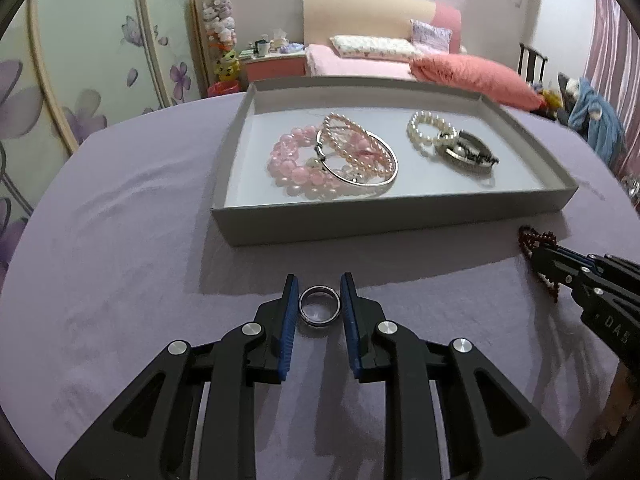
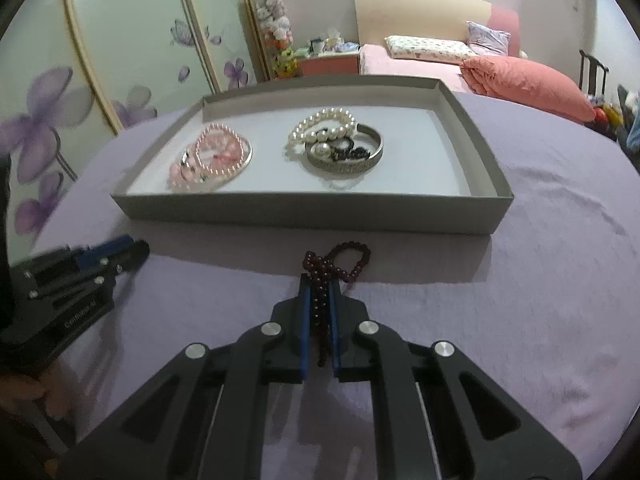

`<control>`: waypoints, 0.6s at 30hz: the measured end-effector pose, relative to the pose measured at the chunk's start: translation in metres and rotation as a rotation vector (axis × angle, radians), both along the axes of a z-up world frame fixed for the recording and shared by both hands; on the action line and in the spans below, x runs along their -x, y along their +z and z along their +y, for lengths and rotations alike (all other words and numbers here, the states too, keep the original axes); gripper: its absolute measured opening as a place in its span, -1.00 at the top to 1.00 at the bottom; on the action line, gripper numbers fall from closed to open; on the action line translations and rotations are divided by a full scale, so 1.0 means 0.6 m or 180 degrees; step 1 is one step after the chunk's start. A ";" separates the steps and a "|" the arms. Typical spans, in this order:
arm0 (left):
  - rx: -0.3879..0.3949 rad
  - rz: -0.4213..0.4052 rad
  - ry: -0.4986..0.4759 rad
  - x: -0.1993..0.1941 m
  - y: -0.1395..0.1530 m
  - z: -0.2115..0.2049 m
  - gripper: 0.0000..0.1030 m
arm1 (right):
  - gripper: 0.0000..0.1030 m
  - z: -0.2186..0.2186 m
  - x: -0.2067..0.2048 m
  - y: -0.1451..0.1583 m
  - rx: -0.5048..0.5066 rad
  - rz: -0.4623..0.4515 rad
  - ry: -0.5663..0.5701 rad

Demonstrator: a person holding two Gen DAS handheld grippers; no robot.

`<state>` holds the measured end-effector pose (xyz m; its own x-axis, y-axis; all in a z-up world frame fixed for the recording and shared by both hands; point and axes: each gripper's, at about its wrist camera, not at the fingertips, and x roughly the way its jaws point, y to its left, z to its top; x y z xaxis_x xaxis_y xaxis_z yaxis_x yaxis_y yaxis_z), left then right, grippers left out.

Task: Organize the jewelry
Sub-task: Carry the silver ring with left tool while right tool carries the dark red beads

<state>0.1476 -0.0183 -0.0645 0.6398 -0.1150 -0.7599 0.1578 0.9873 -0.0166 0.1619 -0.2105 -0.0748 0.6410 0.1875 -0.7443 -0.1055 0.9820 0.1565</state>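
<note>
A grey tray (image 1: pixel 384 220) (image 2: pixel 280 210) on the purple cloth holds pink bead bracelets (image 1: pixel 296 164) (image 2: pixel 216 148), a thin silver bangle (image 1: pixel 390 160), a white pearl bracelet (image 1: pixel 428 128) (image 2: pixel 320 124) and a wide silver cuff (image 1: pixel 468 156) (image 2: pixel 344 160). My left gripper (image 1: pixel 320 304) is shut on a dark metal ring (image 1: pixel 320 305), its blue pads touching both sides, just in front of the tray. My right gripper (image 2: pixel 320 304) is shut on a dark red bead bracelet (image 2: pixel 340 264) (image 1: pixel 536 240) that lies partly on the cloth before the tray.
The right gripper shows at the right edge of the left wrist view (image 1: pixel 592 284); the left gripper shows at the left of the right wrist view (image 2: pixel 88 268). A bed with pink pillows (image 1: pixel 472 76) and a floral wardrobe (image 2: pixel 100 60) stand behind the table.
</note>
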 end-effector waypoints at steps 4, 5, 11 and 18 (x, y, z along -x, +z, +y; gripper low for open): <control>0.0153 -0.0227 0.0028 0.024 0.024 0.013 0.56 | 0.83 -0.006 0.023 0.040 -0.0181 -0.0335 -0.0012; 0.0187 -0.0301 0.0035 0.031 0.032 0.016 0.56 | 0.83 -0.006 0.028 0.051 -0.0203 -0.0410 -0.0022; 0.0290 -0.0842 0.0038 0.077 0.086 0.014 0.56 | 0.83 -0.003 0.063 0.108 -0.0341 -0.0844 -0.0085; 0.0279 -0.1356 0.0083 0.112 0.133 0.004 0.56 | 0.83 0.011 0.106 0.162 -0.0227 -0.1380 -0.0205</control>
<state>0.0803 -0.0157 0.0155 0.8977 -0.1470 -0.4154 0.1437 0.9888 -0.0394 0.0984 -0.2041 0.0221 0.9032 0.1781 -0.3906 -0.1154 0.9771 0.1788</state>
